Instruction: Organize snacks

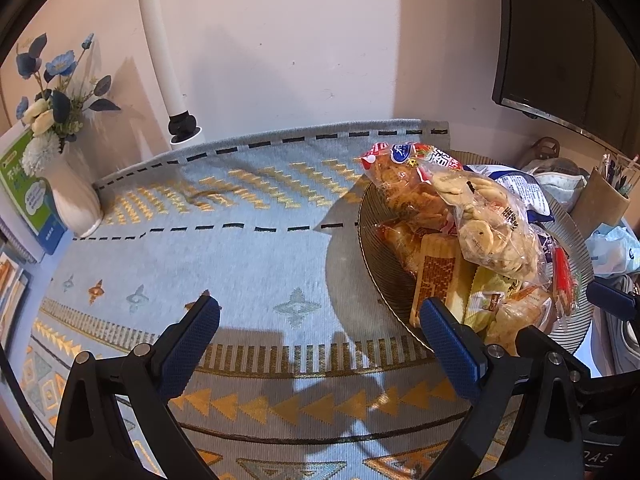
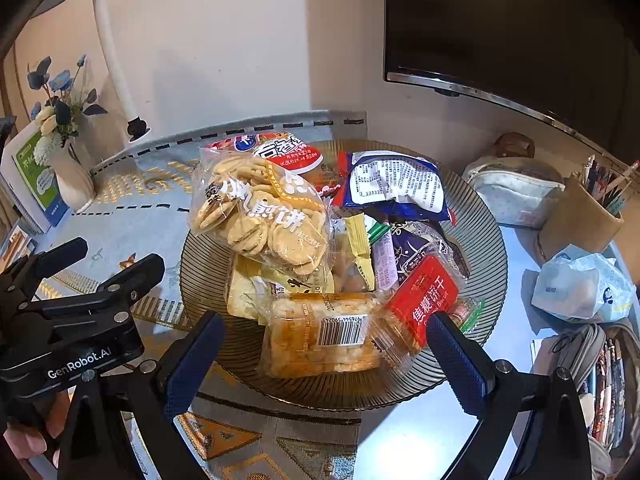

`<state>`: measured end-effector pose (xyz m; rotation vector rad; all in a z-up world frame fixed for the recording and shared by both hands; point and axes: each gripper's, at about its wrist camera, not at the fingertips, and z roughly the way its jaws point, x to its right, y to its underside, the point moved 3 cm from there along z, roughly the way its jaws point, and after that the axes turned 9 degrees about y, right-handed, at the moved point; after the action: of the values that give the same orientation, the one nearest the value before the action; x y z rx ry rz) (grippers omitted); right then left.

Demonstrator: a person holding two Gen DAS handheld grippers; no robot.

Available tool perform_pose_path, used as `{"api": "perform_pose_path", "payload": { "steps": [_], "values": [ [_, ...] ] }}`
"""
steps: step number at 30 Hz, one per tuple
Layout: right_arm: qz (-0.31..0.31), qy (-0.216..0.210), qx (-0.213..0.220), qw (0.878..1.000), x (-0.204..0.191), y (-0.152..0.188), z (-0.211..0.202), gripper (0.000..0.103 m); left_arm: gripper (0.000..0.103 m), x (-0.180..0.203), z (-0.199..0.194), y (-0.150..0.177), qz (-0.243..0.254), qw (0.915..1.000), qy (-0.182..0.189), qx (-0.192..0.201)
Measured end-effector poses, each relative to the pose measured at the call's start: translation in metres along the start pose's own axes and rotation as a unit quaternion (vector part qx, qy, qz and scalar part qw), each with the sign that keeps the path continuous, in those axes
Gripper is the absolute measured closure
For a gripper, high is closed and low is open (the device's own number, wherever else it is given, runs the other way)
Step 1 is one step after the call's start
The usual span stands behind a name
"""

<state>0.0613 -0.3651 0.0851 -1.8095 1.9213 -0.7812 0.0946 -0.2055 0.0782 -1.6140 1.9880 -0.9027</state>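
Observation:
A ribbed glass plate (image 2: 480,216) holds a pile of snack packs: a clear bag of round crackers (image 2: 260,216), a red-and-white pack (image 2: 292,152) behind it, a blue-and-white pack (image 2: 396,184), a red caramel biscuit pack (image 2: 424,300) and a clear pack with a barcode (image 2: 320,336) at the front. My right gripper (image 2: 324,344) is open and empty, its fingers either side of the barcode pack. My left gripper (image 1: 320,320) is open and empty over the cloth, left of the plate (image 1: 576,240). The cracker bag (image 1: 492,232) also shows in the left wrist view.
A patterned blue cloth (image 1: 240,248) covers the table. A white vase of blue flowers (image 1: 72,196) and a green book stand at the far left. A pen cup (image 2: 576,220), tissue pack (image 2: 580,284) and pouch (image 2: 516,188) sit right of the plate. A monitor (image 2: 520,28) hangs behind.

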Motion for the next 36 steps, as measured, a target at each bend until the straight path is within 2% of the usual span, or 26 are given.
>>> {"api": "perform_pose_path", "payload": {
  "steps": [36],
  "values": [
    [-0.002, -0.007, -0.008, 1.0, 0.001, -0.003, 0.009, 0.003, 0.003, 0.002, 0.011, 0.003, -0.01, 0.9999, 0.001, -0.012]
  ]
}}
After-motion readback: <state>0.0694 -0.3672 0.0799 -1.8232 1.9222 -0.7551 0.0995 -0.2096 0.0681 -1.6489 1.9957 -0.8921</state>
